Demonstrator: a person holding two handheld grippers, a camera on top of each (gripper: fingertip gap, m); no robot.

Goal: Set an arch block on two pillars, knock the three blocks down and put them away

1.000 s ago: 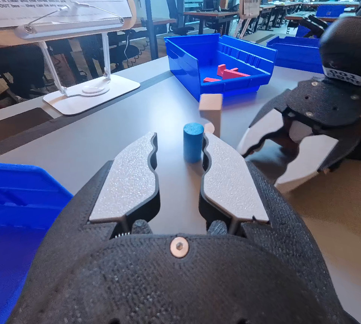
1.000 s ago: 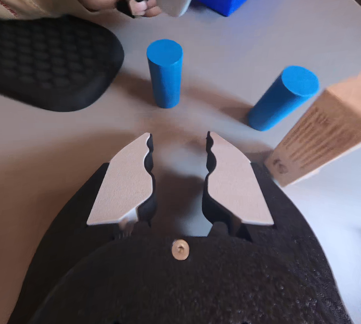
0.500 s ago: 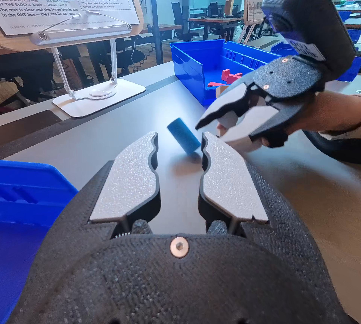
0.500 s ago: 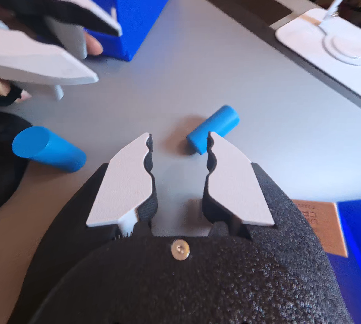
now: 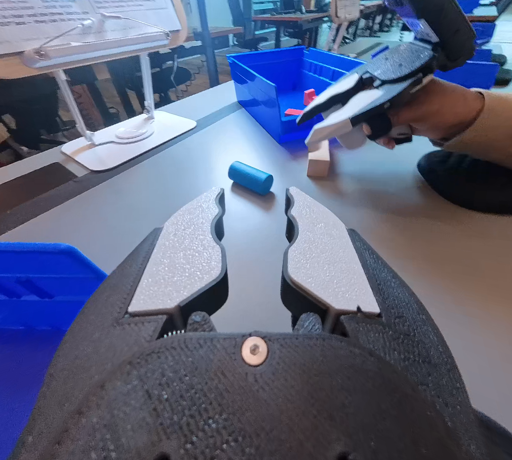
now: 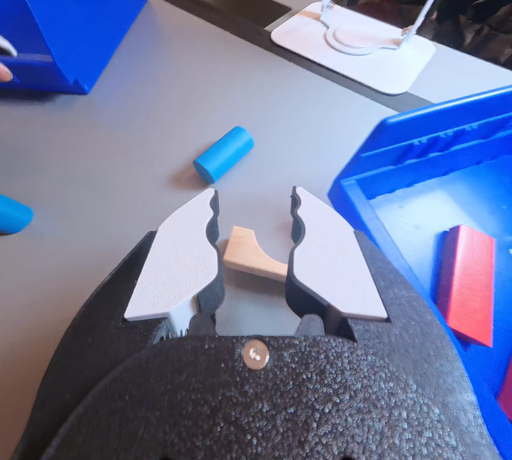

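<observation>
Now the grey table [image 5: 171, 203] fills both views, and the arch [image 6: 250, 257] is our landmark. Biggest things first: 1 blue bin [image 6: 432, 153] sits just right of the arch in the right wrist view, a red block [image 6: 468, 286] lying inside it. Another blue bin [image 6: 80, 17] stands well off to the arch's far left in that same view. Beyond the arch, at the table's far edge, rests the white base of a stand [image 6: 357, 56].

Right gripper [image 6: 253, 193] hangs over the arch with its fingers apart, nothing clamped. The pale wooden arch lies on the table between those fingers, its right end hidden behind the right finger; I cannot tell if it touches. From the left wrist view the arch [image 5: 318, 160] shows directly beneath the right gripper [image 5: 302, 128], which a hand [image 5: 440, 111] holds.

Left gripper [image 5: 253, 191] is spread too, empty, well apart from the arch.

Both blue cylinders are down. 1 cylinder [image 6: 223, 154] lies on its side just past the arch, clear of the fingertips. The other cylinder [image 6: 12, 214] shows only as an end at the picture's left edge, well apart from the arch.
</observation>
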